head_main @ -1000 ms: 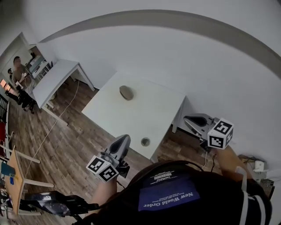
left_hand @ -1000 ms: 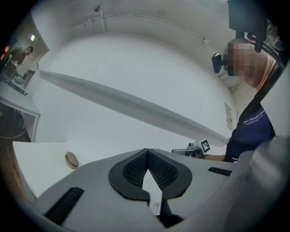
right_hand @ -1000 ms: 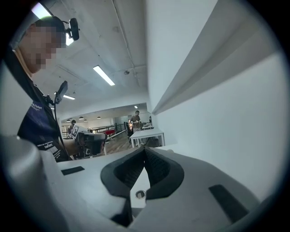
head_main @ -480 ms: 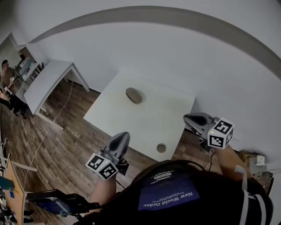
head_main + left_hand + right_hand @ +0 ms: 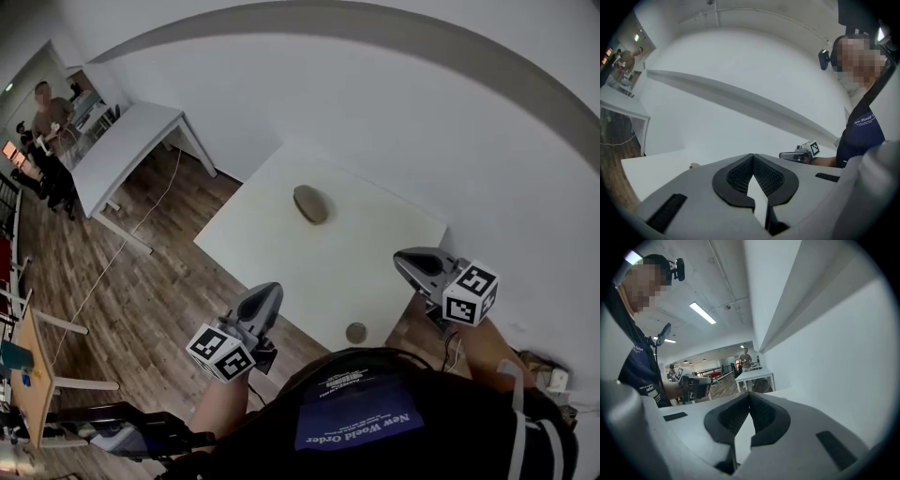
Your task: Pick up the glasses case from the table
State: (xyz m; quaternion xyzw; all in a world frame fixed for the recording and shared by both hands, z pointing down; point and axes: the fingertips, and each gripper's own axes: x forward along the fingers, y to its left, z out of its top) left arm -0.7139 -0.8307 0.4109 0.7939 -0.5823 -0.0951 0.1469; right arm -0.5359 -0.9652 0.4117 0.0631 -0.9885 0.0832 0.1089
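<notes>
Shows a white desk (image 5: 279, 258) standing on a wood-plank floor (image 5: 141, 300), far side close to a pale wall. Finds on it a grey-brown glasses case (image 5: 311, 203), lying flat toward the far side. Finds also a small round object (image 5: 356, 332) by the near corner, well apart from the case.

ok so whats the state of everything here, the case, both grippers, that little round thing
glasses case: lying on the white table, untouched
left gripper: fingers shut, empty, well clear of the case
right gripper: fingers shut, empty, well clear of the case
small round thing: sitting near the table's front edge, too small to identify
</notes>
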